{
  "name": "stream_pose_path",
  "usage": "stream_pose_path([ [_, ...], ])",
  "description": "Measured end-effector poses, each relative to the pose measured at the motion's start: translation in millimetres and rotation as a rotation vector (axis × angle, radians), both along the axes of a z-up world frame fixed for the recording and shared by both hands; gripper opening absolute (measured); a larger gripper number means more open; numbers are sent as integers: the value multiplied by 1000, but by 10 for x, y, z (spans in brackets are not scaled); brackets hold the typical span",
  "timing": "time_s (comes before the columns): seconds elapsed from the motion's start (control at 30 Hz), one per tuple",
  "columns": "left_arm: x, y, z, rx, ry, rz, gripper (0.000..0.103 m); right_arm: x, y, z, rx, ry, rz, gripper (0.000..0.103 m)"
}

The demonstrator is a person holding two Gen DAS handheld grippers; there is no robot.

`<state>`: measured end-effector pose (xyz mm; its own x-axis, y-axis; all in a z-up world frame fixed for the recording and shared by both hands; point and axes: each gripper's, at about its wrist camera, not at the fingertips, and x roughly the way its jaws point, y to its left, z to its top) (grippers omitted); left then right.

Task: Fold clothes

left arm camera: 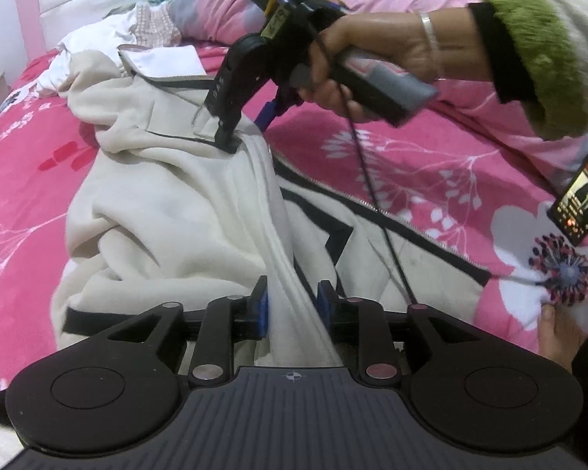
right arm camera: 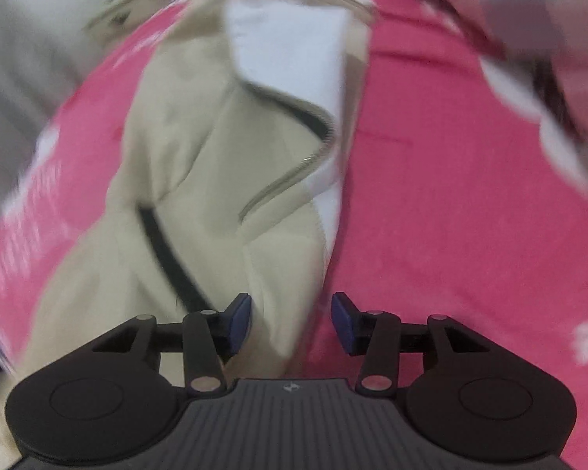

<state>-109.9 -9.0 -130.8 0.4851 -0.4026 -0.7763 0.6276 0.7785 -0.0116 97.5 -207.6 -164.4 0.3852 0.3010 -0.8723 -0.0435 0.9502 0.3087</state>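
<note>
Cream zip jacket (left arm camera: 168,203) on pink bedsheet (left arm camera: 431,164), lettering unreadable

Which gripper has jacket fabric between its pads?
The left gripper: a ridge of the cream jacket runs between its blue pads. The right gripper straddles only the jacket's edge, pads clear.

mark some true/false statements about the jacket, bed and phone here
1. The jacket is cream with black trim. True.
2. The bedsheet is blue. False: pink with white flowers.
3. A fold of jacket runs between the left hand-held gripper pads. True.
4. The phone lies on the jacket. False: it is off to the side, over the sheet.
5. The jacket zip is fully closed. False: it is open.
</note>
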Motion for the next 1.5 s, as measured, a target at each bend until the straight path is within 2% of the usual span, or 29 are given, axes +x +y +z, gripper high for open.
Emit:
stream_pose_path([
  [0.1,-4,79,14,4,12,28,25,3,-142,80,78,-24,-51,19],
  [0.17,15,136,19,-2,25,58,21,-48,-220,161,124,-55,-69,17],
  [0.2,25,169,24,-8,29,77,9,-77,-259,197,152,-71,-76,16],
  [0.3,51,266,111,3,16,121,8,-145,-387,294,261,-111,-113,15],
  [0.4,23,409,396,40,-103,176,7,-229,-501,455,397,-176,-161,15],
  [0.47,24,565,668,37,-197,247,7,-293,-548,607,490,-231,-185,15],
  [0.53,48,781,1008,-7,-285,345,6,-361,-581,768,569,-282,-200,15],
  [0.63,45,1046,1488,-139,-394,446,6,-450,-556,1034,627,-336,-183,15],
  [0.7,-2,1143,1762,-221,-449,468,6,-517,-501,1189,632,-346,-157,15],
  [0.77,-96,1152,1921,-269,-483,451,6,-576,-431,1275,592,-336,-126,16],
  [0.87,-268,1034,1900,-261,-487,366,6,-752,-326,1326,472,-314,-65,16],
  [0.93,-386,909,1741,-224,-466,288,6,-924,-297,1279,375,-286,-36,16],
  [1.07,-532,771,1249,-161,-349,153,6,-1177,-383,972,223,-169,-35,18],
  [1.17,-529,755,923,-111,-252,132,6,-1282,-523,736,165,-99,-53,26],
  [1.23,-497,766,762,-81,-199,131,6,-1313,-656,682,185,-77,-84,29],
  [1.33,-465,885,695,-74,-148,145,6,-1268,-890,688,283,-55,-175,33],
  [1.4,-404,940,704,-89,-118,154,6,-1176,-987,685,321,-50,-223,42],
  [1.47,-384,948,714,-92,-106,163,6,-1065,-1052,666,349,-39,-260,44],
  [1.5,-376,949,714,-93,-103,166,6,-992,-1057,634,360,-29,-260,50],
])
